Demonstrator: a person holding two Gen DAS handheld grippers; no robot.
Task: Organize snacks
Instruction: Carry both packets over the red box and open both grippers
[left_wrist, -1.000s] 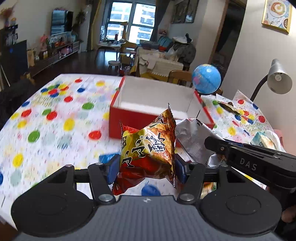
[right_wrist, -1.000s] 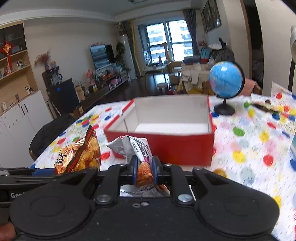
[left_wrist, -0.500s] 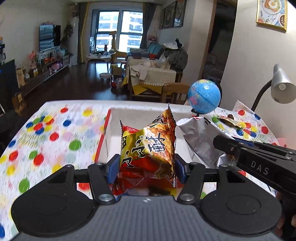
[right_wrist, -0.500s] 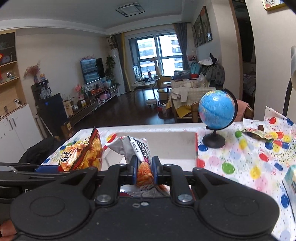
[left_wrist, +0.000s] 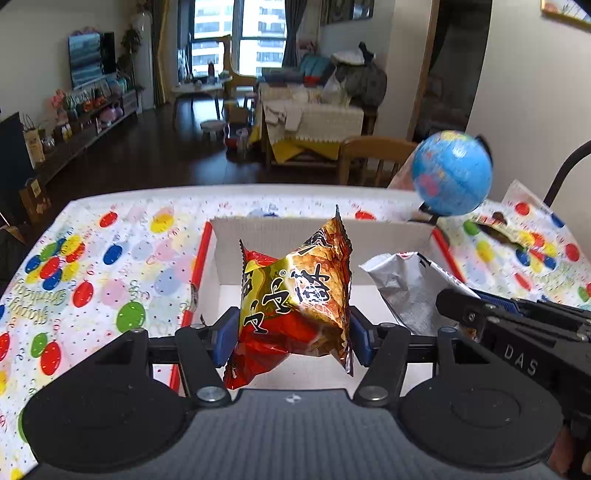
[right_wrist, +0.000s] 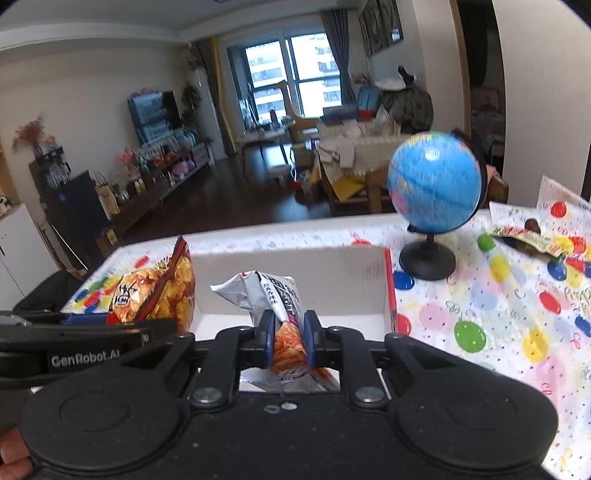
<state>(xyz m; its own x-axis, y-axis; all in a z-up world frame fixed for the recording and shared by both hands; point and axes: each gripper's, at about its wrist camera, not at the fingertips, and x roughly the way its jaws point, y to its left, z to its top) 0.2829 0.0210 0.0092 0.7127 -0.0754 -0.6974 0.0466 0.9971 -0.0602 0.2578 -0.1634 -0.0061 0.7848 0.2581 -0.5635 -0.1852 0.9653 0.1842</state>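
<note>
The left gripper (left_wrist: 291, 338) has its jaws clamped on a red-and-gold snack bag (left_wrist: 295, 299), held above the open box (left_wrist: 280, 229). Just beside it, the right gripper (right_wrist: 289, 341) pinches a silver snack bag (right_wrist: 266, 291) tight, also over the box. Two bags, one box. The box's white floor lies bare below. A globe (right_wrist: 432, 188) stands near the box's right wall on the balloon-print surface (left_wrist: 110, 266).

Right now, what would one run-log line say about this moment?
left gripper: shut on red-gold snack bag | right gripper: shut on silver snack bag | both over open red box
</note>
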